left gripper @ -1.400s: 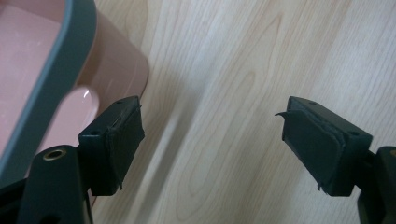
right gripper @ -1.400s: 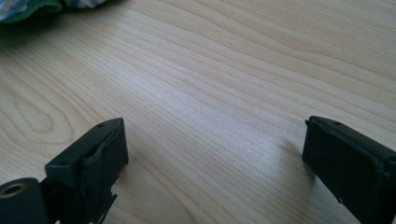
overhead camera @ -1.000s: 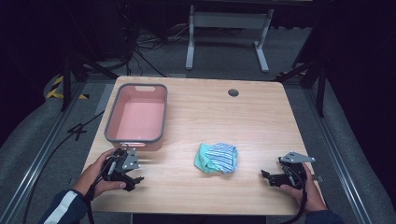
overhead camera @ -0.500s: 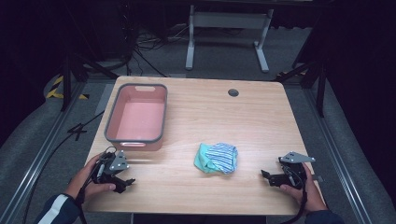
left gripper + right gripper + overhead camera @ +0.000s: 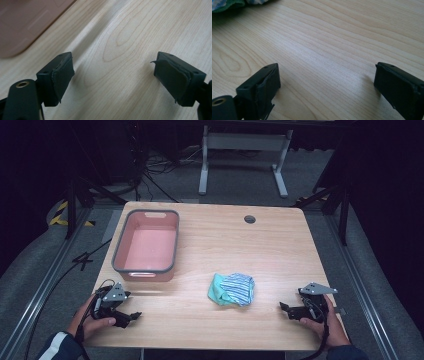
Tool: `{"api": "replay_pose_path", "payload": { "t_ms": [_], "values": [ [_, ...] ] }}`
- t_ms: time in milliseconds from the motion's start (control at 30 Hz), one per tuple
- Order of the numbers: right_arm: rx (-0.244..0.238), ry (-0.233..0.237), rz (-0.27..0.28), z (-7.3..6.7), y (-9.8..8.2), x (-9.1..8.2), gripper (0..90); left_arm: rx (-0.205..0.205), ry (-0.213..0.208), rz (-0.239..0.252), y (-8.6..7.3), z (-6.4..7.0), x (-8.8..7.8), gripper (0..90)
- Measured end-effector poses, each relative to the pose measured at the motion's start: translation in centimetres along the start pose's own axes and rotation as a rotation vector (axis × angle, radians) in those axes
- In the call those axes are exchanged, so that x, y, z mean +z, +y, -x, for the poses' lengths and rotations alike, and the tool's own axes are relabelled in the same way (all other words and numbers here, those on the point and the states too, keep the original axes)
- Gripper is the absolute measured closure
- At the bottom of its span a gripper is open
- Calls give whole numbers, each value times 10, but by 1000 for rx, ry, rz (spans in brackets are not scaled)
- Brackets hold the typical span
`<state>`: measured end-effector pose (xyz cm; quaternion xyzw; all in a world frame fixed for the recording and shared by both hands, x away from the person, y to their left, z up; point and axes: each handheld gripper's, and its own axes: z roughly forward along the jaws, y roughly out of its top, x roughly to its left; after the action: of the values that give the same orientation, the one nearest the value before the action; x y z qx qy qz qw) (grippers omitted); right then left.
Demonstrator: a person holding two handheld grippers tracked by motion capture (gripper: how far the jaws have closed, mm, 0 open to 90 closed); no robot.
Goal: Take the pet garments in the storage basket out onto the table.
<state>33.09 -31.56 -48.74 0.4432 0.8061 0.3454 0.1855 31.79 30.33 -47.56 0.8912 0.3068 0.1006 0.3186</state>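
Both claws rest low at the near corners of the tabletop (image 5: 280, 245), a posture that reads as a ready stance, with neither committed to anything. The left claw (image 5: 131, 316) sits near the front left edge, its jaws spread wide with only bare wood grain between them in the left gripper view; a blurred corner of the pink bin (image 5: 27, 22) shows beyond them, so this claw seems stationed on the bin's side. The right claw (image 5: 286, 308) lies at the front right, jaws likewise wide apart and empty, and it points toward the crumpled cloth (image 5: 232, 289), whose green and striped edge (image 5: 227, 3) peeks in at the top of the right gripper view. That cloth, a teal and blue-striped bundle, lies loose on the wood near the middle front, between the two claws and well apart from each, just to the right of the bin (image 5: 146, 245). The bin looks empty, its open top facing up, probably placed to receive the cloth. The right claw appears better aimed for the first reach.
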Motion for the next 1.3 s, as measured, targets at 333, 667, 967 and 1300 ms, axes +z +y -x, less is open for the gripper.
{"api": "replay_pose_path", "payload": {
  "t_ms": [333, 667, 967, 1300],
  "values": [
    [-5, 3, -1, 0, 0, 0, 69, -26, 22, 79, -10, 2, 1, 137],
    [-6, 4, -1, 0, 0, 0, 69, -25, 20, 81, -10, 2, 2, 135],
    [-4, 1, -1, 0, 0, 0, 68, -26, 21, 79, -10, 2, 2, 135],
    [-4, 1, -1, 0, 0, 0, 68, -24, 26, 79, -9, 2, 2, 130]
  ]
}}
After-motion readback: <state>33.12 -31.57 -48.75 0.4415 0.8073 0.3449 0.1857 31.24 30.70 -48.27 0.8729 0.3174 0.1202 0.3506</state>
